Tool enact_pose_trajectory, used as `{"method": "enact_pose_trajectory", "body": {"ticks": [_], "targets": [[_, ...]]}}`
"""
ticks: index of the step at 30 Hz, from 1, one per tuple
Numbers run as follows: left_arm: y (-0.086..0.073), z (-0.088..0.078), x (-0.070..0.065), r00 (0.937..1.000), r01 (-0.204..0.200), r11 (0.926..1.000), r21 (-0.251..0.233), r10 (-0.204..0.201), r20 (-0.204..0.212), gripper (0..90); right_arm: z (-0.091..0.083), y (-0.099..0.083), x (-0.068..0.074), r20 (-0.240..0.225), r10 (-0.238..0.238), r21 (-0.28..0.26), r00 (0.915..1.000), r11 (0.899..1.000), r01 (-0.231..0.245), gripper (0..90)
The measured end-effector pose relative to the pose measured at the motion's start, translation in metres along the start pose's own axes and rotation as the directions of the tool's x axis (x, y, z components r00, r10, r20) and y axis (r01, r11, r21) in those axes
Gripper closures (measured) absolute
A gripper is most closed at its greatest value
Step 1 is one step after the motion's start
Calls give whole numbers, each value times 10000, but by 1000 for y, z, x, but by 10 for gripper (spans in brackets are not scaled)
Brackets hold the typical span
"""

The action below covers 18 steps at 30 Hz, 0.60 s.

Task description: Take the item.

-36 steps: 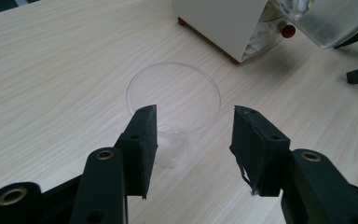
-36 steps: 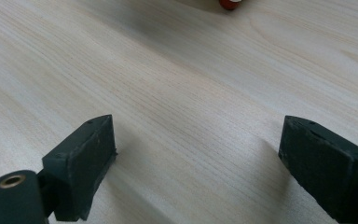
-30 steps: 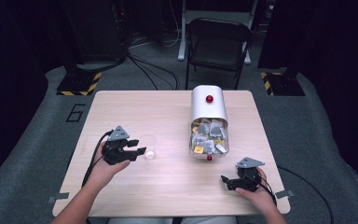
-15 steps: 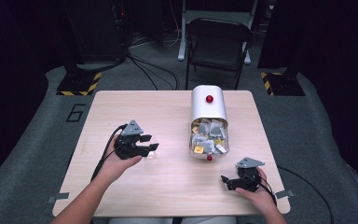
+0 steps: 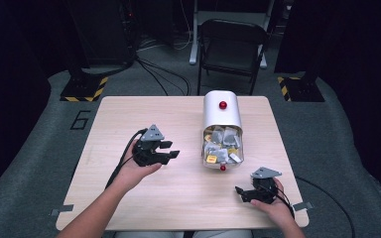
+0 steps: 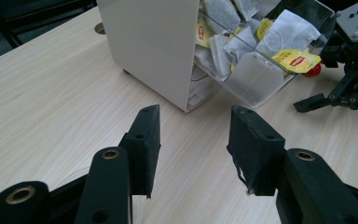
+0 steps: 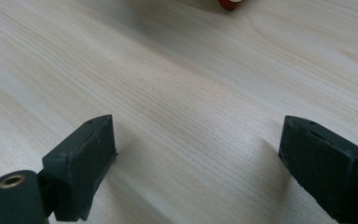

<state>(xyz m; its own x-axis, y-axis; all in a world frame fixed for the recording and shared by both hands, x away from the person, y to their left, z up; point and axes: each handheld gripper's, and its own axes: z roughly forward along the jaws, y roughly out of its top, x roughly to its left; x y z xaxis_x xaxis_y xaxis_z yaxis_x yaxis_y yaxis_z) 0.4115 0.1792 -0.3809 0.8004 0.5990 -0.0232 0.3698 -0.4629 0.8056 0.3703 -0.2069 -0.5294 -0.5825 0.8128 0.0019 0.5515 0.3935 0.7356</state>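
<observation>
- The tea-bag dispenser (image 5: pixel 222 128) lies on its side toward the right of the middle of the table (image 5: pixel 129 114), white body away from us, clear lid toward us, packed with tea bags (image 6: pixel 242 39) (yellow tags show through the plastic) and a red knob (image 5: pixel 223 167) at its near end.
- What has changed: over the last second our left gripper (image 5: pixel 164 152) has travelled right and forward across the table, and it now points at the dispenser, near it but apart from it.
- We read that as the approach under way, with the left side closing in to take hold of the dispenser or its lid; nothing is gripped yet.
- In the left gripper view the left jaws stand moderately apart, bare wood between the pads (image 6: pixel 145 140), the dispenser's white wall just ahead; they hold nothing and touch nothing.
- Our right gripper (image 5: pixel 244 194) has kept its place near the front right of the table, just short of the dispenser's near end.
- Its jaws are spread wide with only tabletop between them (the red knob peeks in at the top of the right gripper view), and they carry nothing.
</observation>
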Motion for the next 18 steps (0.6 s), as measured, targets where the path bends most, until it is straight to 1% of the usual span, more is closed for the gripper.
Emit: {"method": "enact_pose_trajectory", "body": {"ticks": [1,2,4,5,6,7,10,12,13,14,17,18], "targets": [[1,1,-1,10000,0,10000,-98,-1,-61,539,0,0,0,-4,1,-2,10000,10000,-1,103],[3,2,-2,10000,-53,10000,-6,53,33,539,0,0,0,-11,6,5,10000,10000,-6,103],[7,3,-4,9999,-95,9999,-73,96,57,543,0,0,0,-4,5,1,10000,10000,-5,103],[9,4,-5,9998,-132,9999,-37,133,132,542,0,0,0,-8,2,6,10000,10000,-2,103],[11,5,-6,9998,-173,9998,-77,174,85,542,0,0,0,-1,8,2,10000,10000,-8,103],[13,6,-7,9997,-164,9998,-95,166,169,543,0,0,0,-10,0,4,10000,10000,0,103],[19,9,-10,9993,-306,9995,-58,308,226,545,0,0,0,-2,-1,1,10000,10000,1,103],[22,11,-13,9992,-319,9994,-114,322,230,548,0,0,0,-9,8,3,10000,10000,-8,103],[23,11,-13,9988,-355,9994,-48,357,329,550,0,0,0,-5,2,-4,10000,10000,-2,103],[25,13,-14,9989,-398,9991,-121,401,263,550,0,0,0,-5,4,1,10000,10000,-4,103],[31,16,-17,9979,-500,9987,-97,504,403,550,0,0,0,-6,5,-3,10000,10000,-5,103],[33,17,-18,9973,-598,9982,-96,601,410,550,0,0,0,-6,5,-3,10000,10000,-5,103]]}}
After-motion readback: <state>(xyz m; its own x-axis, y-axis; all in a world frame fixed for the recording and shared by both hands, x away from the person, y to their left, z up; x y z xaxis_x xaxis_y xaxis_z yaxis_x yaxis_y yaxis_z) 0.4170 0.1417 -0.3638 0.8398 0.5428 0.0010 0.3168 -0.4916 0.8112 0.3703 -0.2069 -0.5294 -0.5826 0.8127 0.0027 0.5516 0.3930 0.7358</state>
